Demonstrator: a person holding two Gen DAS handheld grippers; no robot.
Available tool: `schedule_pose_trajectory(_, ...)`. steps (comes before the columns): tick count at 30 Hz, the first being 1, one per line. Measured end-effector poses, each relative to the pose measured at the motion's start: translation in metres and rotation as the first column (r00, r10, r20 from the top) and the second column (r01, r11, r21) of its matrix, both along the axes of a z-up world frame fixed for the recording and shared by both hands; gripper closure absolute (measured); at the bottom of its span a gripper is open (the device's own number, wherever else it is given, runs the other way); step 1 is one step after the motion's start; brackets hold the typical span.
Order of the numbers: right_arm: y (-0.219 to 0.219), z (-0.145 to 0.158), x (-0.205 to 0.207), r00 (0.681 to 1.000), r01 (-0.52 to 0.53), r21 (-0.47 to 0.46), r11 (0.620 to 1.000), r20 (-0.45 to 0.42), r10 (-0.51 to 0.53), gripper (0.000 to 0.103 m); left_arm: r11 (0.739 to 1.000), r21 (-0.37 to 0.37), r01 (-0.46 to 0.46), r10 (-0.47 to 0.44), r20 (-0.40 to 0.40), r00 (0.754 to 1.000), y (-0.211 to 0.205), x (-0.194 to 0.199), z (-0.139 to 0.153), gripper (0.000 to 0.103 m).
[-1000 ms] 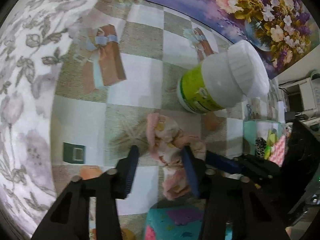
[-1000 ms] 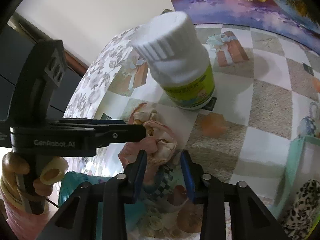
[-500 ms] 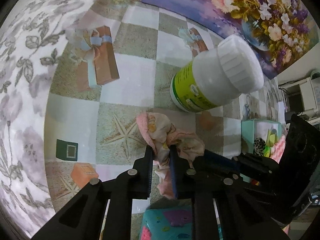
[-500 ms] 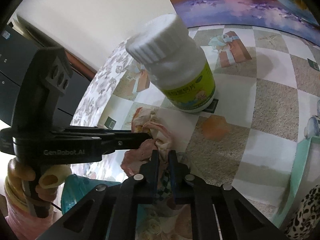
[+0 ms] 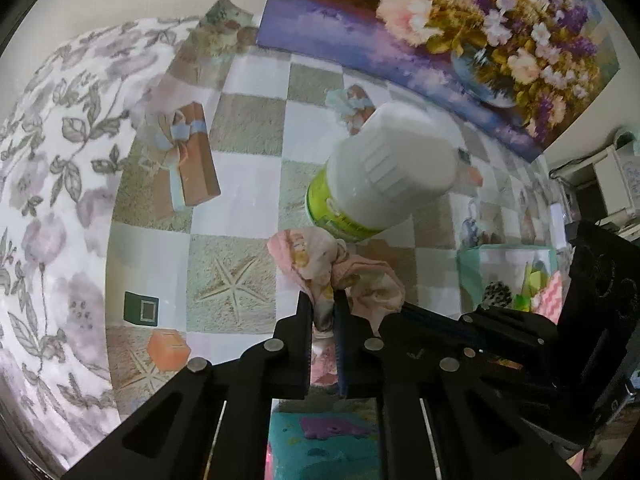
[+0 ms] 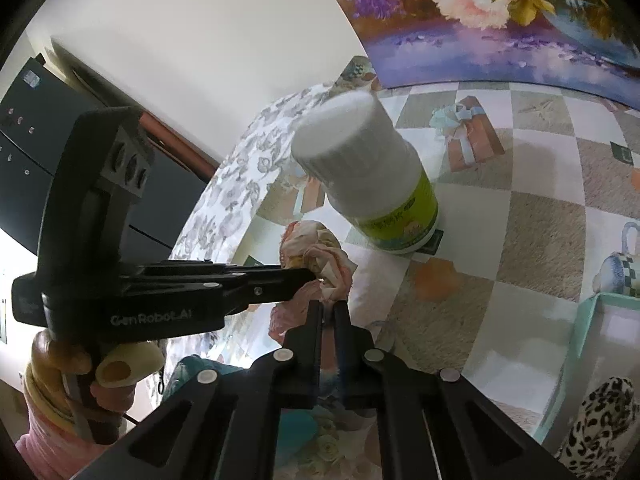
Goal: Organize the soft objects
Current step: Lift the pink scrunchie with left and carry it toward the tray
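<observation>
The left hand-held gripper (image 5: 325,312) is being kept clamped on the crumpled pink printed cloth (image 5: 320,268), its jaws drawn narrow with a fold of the fabric pinched between them, and the right hand-held gripper (image 6: 328,312) is likewise being kept shut on another fold of the same cloth, so that the bundle is being held from two sides at once. The cloth is being carried just clear of the bench (image 5: 248,184), which is covered by a checked cloth printed with starfish and gift boxes, and it is hanging just beside the foot of an upright white plastic bottle with a green label and a ribbed white cap (image 5: 384,176). The step in hand is judged to be the two-handed pick-up of the crumpled cloth, probably ahead of spreading or folding it. Off to the right, a pale green open box (image 6: 588,344) is being used for other soft pieces, a leopard-print one among them. The next move is judged to call for the two hold points being drawn apart evenly, so that the fabric is opened without slipping from either pinch, and for the bottle close by being kept clear of, since it could easily be tipped.
</observation>
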State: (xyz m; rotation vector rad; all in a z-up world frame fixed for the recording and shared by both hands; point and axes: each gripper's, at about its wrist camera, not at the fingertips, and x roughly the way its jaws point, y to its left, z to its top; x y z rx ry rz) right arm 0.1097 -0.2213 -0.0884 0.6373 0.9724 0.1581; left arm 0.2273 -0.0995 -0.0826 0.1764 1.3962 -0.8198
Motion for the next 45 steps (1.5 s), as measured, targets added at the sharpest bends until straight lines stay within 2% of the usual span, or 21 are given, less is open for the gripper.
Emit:
schedule_pose_trajectory(4,0.001,0.007,0.0,1.0,0.001,0.003,1.0,0.02,-0.001,0.097,1.0,0.021,-0.002,0.001,0.032,0.999,0.001,-0.003,0.003,0.094)
schedule_pose_trajectory(12,0.001,0.009,-0.001,1.0,0.001,0.01,1.0,0.013,-0.001,0.097,0.999,0.044,-0.007,0.005,0.044,0.999,0.001,-0.009,0.007,0.094)
schedule_pose_trajectory(21,-0.003,0.025,-0.007,0.999,0.025,0.014,1.0,0.031,-0.026,0.097,1.0,0.008,-0.014,0.013,0.062,0.998,0.004,-0.017,0.027,0.094)
schedule_pose_trajectory(33,0.006,0.082,-0.032,0.996,0.031,-0.022,0.999,0.083,-0.03,0.097,0.999,-0.047,-0.026,0.03,0.104,0.994,0.013,-0.048,0.087,0.095)
schedule_pose_trajectory(38,0.004,0.111,-0.058,0.993,0.061,-0.031,0.998,0.108,-0.057,0.097,0.997,-0.077,-0.023,0.033,0.122,0.992,0.012,-0.074,0.115,0.095)
schedule_pose_trajectory(45,-0.007,0.148,-0.109,0.985,0.112,-0.066,0.992,0.14,-0.101,0.097,0.992,-0.122,-0.005,0.018,0.11,0.994,-0.003,-0.123,0.135,0.095)
